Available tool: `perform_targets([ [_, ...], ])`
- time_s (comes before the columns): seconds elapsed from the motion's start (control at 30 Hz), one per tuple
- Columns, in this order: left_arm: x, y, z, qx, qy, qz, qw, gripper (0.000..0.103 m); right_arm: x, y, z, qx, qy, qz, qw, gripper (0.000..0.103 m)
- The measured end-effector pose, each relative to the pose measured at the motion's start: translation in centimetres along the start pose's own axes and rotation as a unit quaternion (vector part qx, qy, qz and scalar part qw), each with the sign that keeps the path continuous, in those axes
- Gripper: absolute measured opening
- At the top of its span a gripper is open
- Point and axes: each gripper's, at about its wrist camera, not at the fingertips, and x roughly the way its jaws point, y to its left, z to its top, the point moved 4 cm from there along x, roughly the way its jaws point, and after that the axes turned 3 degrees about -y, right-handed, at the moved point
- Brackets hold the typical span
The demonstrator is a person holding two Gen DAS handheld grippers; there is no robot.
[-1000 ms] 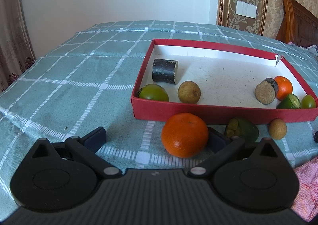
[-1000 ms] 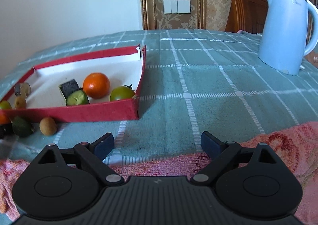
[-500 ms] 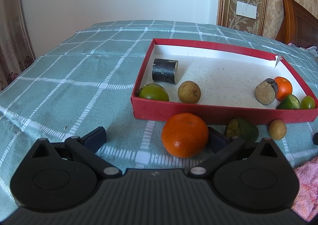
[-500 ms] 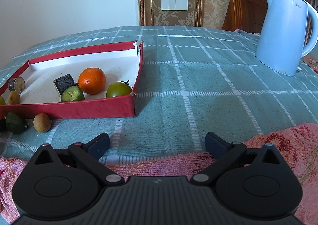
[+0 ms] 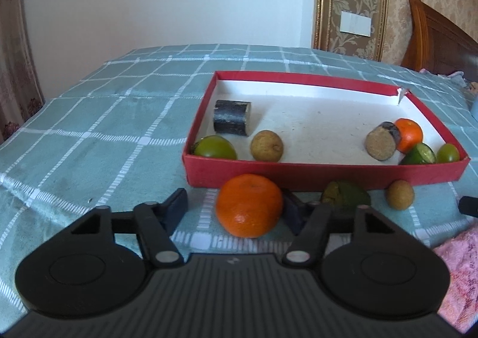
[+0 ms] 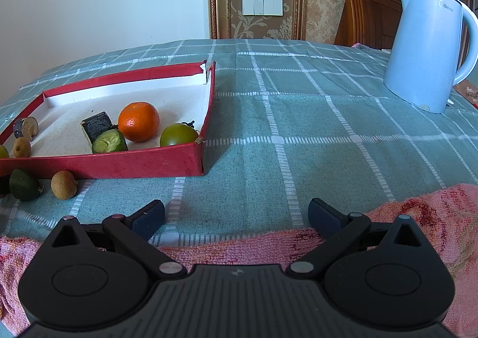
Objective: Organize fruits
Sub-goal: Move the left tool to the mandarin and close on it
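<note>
A large orange (image 5: 249,205) lies on the checked cloth just in front of the red box (image 5: 325,176). My left gripper (image 5: 234,209) straddles it with jaws closing; the right finger (image 5: 291,212) is at its side, the left finger (image 5: 176,206) still stands apart. Beside the orange lie a dark green fruit (image 5: 346,196) and a brown longan (image 5: 399,194). The box holds two dark cane pieces, a small orange (image 5: 409,135), green fruits and a longan (image 5: 266,145). My right gripper (image 6: 236,214) is open and empty over the cloth, right of the box (image 6: 119,164).
A pale blue kettle (image 6: 430,48) stands at the far right of the table. A pink towel (image 6: 418,209) lies along the near edge under my right gripper. A wooden headboard and papered wall are behind; a curtain hangs at far left.
My left gripper's fingers have drawn in toward the large orange, which has not moved. The right gripper's jaws widened a little early on and have held since.
</note>
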Motion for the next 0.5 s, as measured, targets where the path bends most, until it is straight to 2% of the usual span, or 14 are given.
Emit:
perform_targets([
  [0.2, -0.2, -0.53, 0.04, 0.003, -0.005, -0.019, 0.9998, 0.041, 0.0, 0.0, 0.0, 0.0, 0.0, 0.0, 1.0, 0.103],
  [0.5, -0.42, -0.35, -0.08, -0.006, -0.006, -0.029, 0.9995, 0.04, -0.02, 0.0, 0.08, 0.003, -0.001, 0.002, 1.0, 0.103],
])
